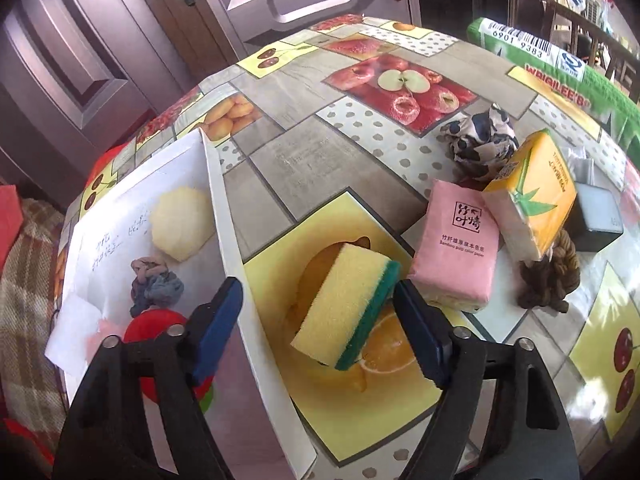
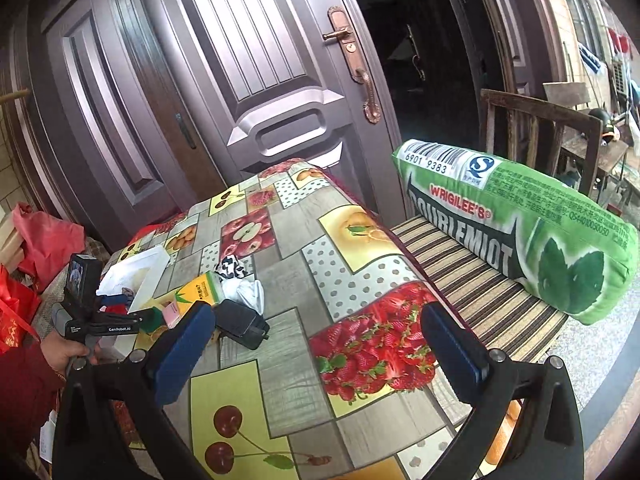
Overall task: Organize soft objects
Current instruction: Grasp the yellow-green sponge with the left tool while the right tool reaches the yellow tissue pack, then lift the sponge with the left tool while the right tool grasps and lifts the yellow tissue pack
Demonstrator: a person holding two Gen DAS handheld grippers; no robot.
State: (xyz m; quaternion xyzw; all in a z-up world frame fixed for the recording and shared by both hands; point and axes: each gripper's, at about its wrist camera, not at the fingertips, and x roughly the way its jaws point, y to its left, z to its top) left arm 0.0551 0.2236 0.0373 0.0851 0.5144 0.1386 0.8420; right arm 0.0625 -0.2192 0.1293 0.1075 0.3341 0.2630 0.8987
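Observation:
A yellow sponge with a green scouring side (image 1: 344,304) lies tilted on the fruit-print tablecloth (image 1: 312,152), just right of the white box (image 1: 224,216). My left gripper (image 1: 318,285) is open around it: the right pad (image 1: 420,332) is at the green side, and the left pad (image 1: 216,320) stands apart from the sponge, in front of the box wall. The box holds a pale yellow foam ball (image 1: 180,228), a scrunchie (image 1: 156,284) and a red object (image 1: 156,328). My right gripper (image 2: 316,312) is open over the strawberry print with nothing between its fingers.
A pink tissue pack (image 1: 456,248), a yellow tissue pack (image 1: 528,200), a black-and-white cloth (image 1: 480,140), a brown rope knot (image 1: 548,280) and a black device (image 1: 596,216) lie to the right. A green pillow (image 2: 520,232) rests on a striped bench. A hand (image 2: 68,352) holds the left gripper.

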